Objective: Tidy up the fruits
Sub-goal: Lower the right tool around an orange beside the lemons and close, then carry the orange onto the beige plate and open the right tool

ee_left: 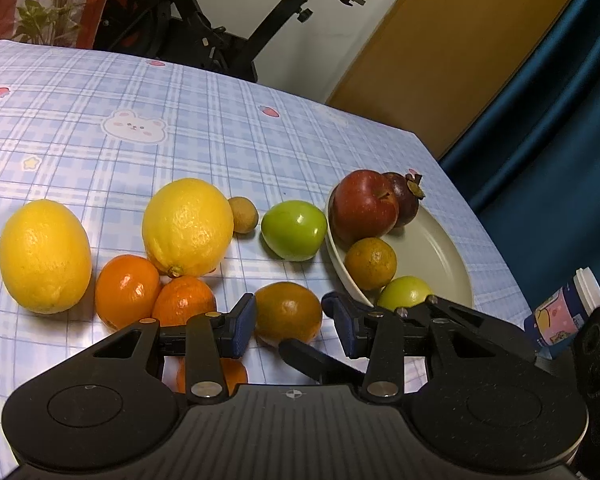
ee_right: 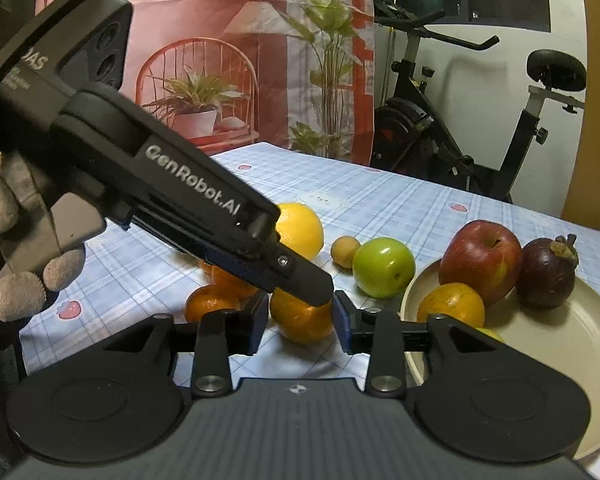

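Observation:
A greenish-orange mandarin [ee_left: 288, 311] lies on the checked cloth between the open fingers of my left gripper [ee_left: 295, 320]. In the right wrist view the same mandarin [ee_right: 300, 320] sits between the open fingers of my right gripper [ee_right: 300, 320], with the left gripper's body [ee_right: 204, 208] reaching over it. A cream plate [ee_left: 440, 256] holds a red apple [ee_left: 364, 208], a mangosteen [ee_left: 406, 196], a mandarin [ee_left: 370, 263] and a green fruit [ee_left: 404, 298]. Two lemons [ee_left: 44, 256], two oranges [ee_left: 126, 290], a longan [ee_left: 242, 215] and a green apple [ee_left: 294, 236] lie on the cloth.
A small printed cup [ee_left: 568, 308] stands at the right table edge. An exercise bike [ee_right: 460, 140] stands behind the table. A blue curtain [ee_left: 548, 112] hangs on the right. The far half of the table [ee_left: 100, 100] holds no objects.

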`<state>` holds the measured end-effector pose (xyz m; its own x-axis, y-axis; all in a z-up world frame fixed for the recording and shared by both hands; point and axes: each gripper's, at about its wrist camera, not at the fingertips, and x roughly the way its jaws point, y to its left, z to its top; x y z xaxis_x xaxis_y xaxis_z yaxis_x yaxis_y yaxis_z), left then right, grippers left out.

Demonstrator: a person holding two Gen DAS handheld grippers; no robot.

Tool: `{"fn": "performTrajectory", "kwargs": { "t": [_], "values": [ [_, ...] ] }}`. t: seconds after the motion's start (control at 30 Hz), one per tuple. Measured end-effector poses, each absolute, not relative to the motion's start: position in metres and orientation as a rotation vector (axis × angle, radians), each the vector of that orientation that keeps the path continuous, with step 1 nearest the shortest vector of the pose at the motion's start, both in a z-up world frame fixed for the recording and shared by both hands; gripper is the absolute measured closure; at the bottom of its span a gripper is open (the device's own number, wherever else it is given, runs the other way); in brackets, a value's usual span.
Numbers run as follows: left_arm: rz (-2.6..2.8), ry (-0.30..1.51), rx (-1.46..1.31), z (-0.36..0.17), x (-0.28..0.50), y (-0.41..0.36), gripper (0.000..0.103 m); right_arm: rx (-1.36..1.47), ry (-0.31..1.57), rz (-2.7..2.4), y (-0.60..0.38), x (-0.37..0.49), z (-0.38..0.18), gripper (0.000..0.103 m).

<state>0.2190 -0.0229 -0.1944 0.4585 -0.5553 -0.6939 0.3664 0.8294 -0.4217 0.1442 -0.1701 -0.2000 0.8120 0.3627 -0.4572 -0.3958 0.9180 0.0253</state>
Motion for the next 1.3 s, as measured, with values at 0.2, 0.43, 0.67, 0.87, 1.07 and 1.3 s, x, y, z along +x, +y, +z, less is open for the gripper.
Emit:
{"fn": "performTrajectory", "kwargs": {
  "t": [0.2,0.43,0.67,0.87,1.07,1.3],
  "values": [
    [-0.56,0.935,-0.202,-0.197,0.22,-0.026,0.059,-0.025,0.521,0.392,-0.174,0.161,-0.204,0.058],
    [-0.53,0.922,-0.18,-0.201,0.221,-0.026,0.059,-0.02,0.55,0.389,-0.171,0.173,-0.206,0.056],
    [-0.522,0.898,-0.142,-0.2,0.218,-0.029,0.059,-0.008,0.558,0.378,-0.171,0.179,-0.207,0.058],
    [-0.544,0.844,-0.107,-0.183,0.204,-0.035,0.059,-0.006,0.48,0.366,-0.176,0.162,-0.201,0.058],
    [-0.571,0.81,-0.069,-0.166,0.198,-0.054,0.059,0.028,0.418,0.344,-0.191,0.145,-0.183,0.058],
    [-0.63,0.786,0.011,-0.148,0.197,-0.09,0.059,0.098,0.376,0.273,-0.222,0.13,-0.17,0.058]
  ]
}}
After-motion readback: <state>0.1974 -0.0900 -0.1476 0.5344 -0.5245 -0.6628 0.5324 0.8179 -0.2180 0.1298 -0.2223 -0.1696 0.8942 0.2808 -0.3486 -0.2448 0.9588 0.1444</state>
